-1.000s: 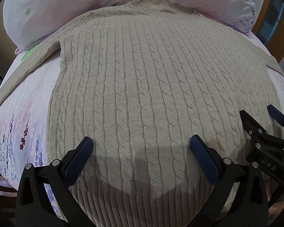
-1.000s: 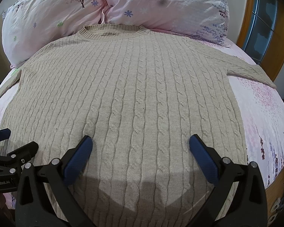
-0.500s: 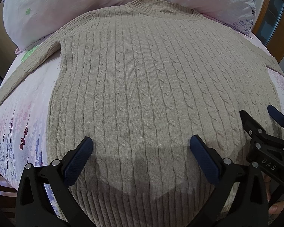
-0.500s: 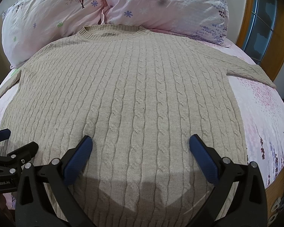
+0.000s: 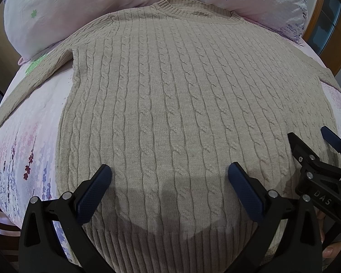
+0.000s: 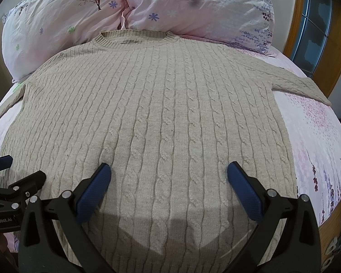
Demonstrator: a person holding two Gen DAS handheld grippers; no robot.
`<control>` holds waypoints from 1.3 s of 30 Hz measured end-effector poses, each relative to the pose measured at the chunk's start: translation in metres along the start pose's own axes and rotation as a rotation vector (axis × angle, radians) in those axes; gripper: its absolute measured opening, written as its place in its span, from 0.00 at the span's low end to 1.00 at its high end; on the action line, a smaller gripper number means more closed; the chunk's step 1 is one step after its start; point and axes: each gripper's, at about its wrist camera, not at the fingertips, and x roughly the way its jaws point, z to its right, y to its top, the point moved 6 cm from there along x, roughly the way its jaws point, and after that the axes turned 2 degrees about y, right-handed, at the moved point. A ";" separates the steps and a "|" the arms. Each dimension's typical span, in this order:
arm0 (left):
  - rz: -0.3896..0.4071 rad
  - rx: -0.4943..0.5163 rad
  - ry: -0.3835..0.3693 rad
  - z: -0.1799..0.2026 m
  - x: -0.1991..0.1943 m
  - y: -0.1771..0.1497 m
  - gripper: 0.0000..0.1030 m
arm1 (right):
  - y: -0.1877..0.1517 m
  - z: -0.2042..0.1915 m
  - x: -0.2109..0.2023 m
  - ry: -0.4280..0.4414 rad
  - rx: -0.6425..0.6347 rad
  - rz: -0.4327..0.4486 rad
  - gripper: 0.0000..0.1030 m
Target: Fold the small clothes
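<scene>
Left wrist view: a beige cable-knit sweater (image 5: 170,113) lies flat, front up, on a pink floral bed (image 5: 29,136), collar at twelve o'clock against two pillows (image 5: 68,6), ribbed hem at six o'clock. Folding looks not yet begun. My left gripper (image 5: 169,179) hovers over the hem, jaws spread wide and holding nothing. My right gripper (image 6: 169,179) hovers just beside it at three o'clock, jaws likewise released. Both point toward the collar. I judge the next move calls for lowering each gripper and pinching the hem or a side edge.
</scene>
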 end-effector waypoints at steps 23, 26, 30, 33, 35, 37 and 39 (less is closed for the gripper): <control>0.133 0.012 -0.112 -0.005 -0.010 0.008 0.99 | 0.088 0.274 -0.032 0.004 0.509 0.242 0.86; 0.242 -0.051 -0.245 -0.021 -0.022 0.020 0.99 | 0.085 0.368 -0.005 -0.012 0.779 0.173 0.56; 0.374 -0.091 -0.235 -0.052 -0.038 0.040 0.99 | 0.069 0.434 0.025 0.009 1.032 0.132 0.41; 0.416 -0.137 -0.193 -0.083 -0.041 0.054 0.99 | 0.069 0.454 0.038 0.067 1.117 0.164 0.37; 0.408 -0.239 -0.166 -0.113 -0.037 0.061 0.99 | 0.073 0.460 0.046 0.108 1.152 0.186 0.37; 0.392 -0.357 -0.149 -0.148 -0.031 0.067 0.99 | 0.076 0.474 0.050 0.152 1.199 0.211 0.31; 0.387 -0.447 -0.155 -0.173 -0.029 0.068 0.99 | 0.071 0.484 0.057 0.165 1.250 0.205 0.07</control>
